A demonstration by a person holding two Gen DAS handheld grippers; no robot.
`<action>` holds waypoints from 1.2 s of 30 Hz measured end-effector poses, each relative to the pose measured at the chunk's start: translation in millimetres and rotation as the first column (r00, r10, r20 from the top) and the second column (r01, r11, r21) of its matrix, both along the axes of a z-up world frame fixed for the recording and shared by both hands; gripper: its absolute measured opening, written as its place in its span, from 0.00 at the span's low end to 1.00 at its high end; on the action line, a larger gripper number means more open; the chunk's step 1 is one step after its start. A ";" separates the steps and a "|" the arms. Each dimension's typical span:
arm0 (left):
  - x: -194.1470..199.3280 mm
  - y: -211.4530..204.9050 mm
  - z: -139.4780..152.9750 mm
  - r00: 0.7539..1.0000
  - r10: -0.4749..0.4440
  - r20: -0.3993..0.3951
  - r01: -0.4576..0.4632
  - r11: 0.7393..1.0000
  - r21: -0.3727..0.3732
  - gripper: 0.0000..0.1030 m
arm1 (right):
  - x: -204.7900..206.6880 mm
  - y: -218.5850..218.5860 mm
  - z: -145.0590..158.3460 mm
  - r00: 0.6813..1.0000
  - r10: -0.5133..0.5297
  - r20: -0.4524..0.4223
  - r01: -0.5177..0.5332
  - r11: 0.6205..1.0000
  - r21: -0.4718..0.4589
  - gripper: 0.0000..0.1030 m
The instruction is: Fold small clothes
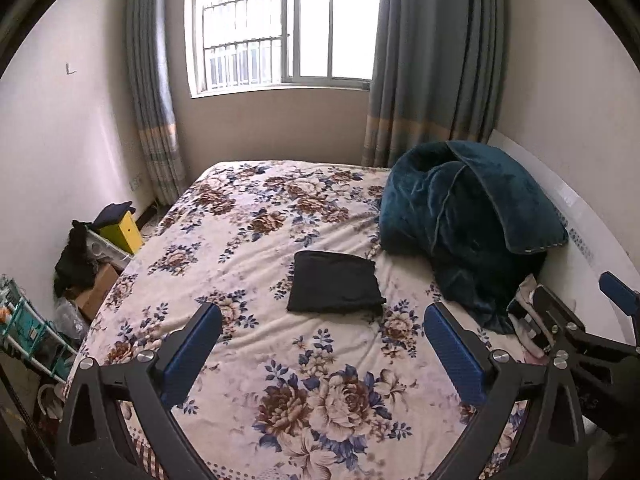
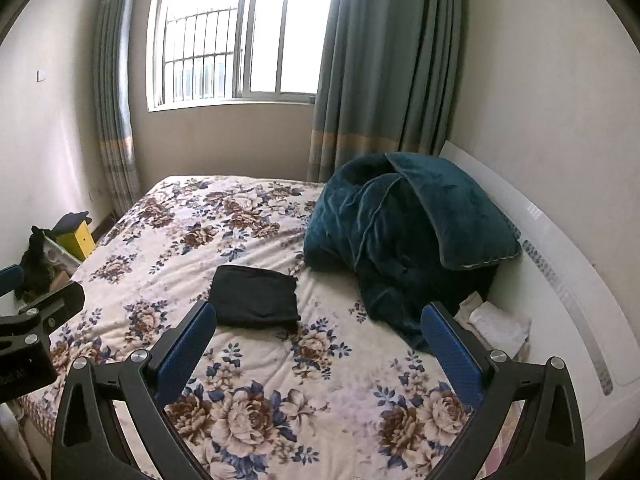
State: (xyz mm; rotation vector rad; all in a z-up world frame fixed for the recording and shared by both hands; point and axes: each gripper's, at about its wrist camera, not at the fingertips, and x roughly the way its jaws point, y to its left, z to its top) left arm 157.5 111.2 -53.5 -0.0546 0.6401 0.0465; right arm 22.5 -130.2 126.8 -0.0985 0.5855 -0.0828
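A folded black garment (image 1: 335,283) lies flat as a neat rectangle on the floral bedsheet (image 1: 248,240), near the middle of the bed and just beyond both grippers. In the left wrist view the left gripper (image 1: 322,354) hangs above the sheet with its blue-padded fingers (image 1: 192,354) spread wide and nothing between them; the garment sits at about 12 o'clock from the gap, apart from both pads. The right gripper (image 2: 320,350) is likewise spread wide and empty, and in its own view the garment (image 2: 255,297) lies at about 11 o'clock, close above the tip of its left finger, though whether pad and cloth touch cannot be told. At 2 o'clock from the garment a rumpled teal plush blanket (image 1: 468,220) is heaped against the white headboard (image 2: 560,280), with some folded white cloth (image 2: 498,322) tucked at its foot. Beyond the bed, at 12 o'clock, a barred window (image 1: 280,28) is flanked by blue-grey curtains (image 1: 432,60). At 9 o'clock, on the floor beside the bed, stands a yellow box (image 1: 122,232) among dark clutter.
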 end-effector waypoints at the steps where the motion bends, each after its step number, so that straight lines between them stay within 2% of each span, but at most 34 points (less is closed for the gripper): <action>1: -3.7 1.4 1.0 1.000 0.007 0.008 -0.007 1.000 -0.002 1.00 | -4.9 -0.1 3.1 1.000 0.001 0.008 -0.001 1.000 0.004 1.00; 13: -17.8 8.7 4.8 0.998 0.060 0.033 -0.060 0.998 0.011 1.00 | -22.2 -1.8 17.2 0.999 0.020 0.031 -0.021 1.000 0.018 1.00; 36: -21.3 17.5 8.9 0.996 0.082 0.045 -0.083 0.996 0.019 1.00 | -9.6 3.0 13.8 0.997 0.069 0.026 -0.070 0.997 0.034 1.00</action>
